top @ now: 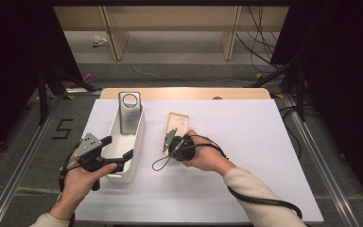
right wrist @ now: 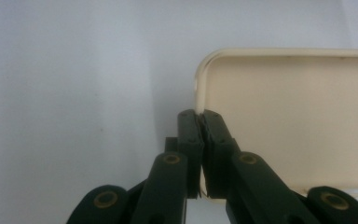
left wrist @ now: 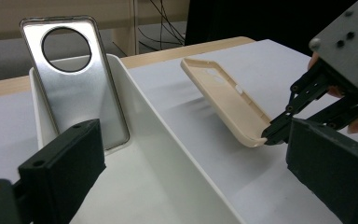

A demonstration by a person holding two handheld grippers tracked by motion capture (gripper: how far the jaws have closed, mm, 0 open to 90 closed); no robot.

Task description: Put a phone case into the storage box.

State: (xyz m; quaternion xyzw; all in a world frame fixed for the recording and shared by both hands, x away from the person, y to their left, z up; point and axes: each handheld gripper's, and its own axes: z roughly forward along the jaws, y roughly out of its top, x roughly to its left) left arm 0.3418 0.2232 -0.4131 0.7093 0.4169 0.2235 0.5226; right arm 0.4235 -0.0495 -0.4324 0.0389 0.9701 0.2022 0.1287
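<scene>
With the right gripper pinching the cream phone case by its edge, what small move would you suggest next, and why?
Probably carry it left over the white bin and lower it in. The right gripper is shut on the rim of the cream phone case, which is tilted up off the white table. A silver phone case already leans upright in the bin, and the open left gripper straddles the bin's near wall.
</scene>
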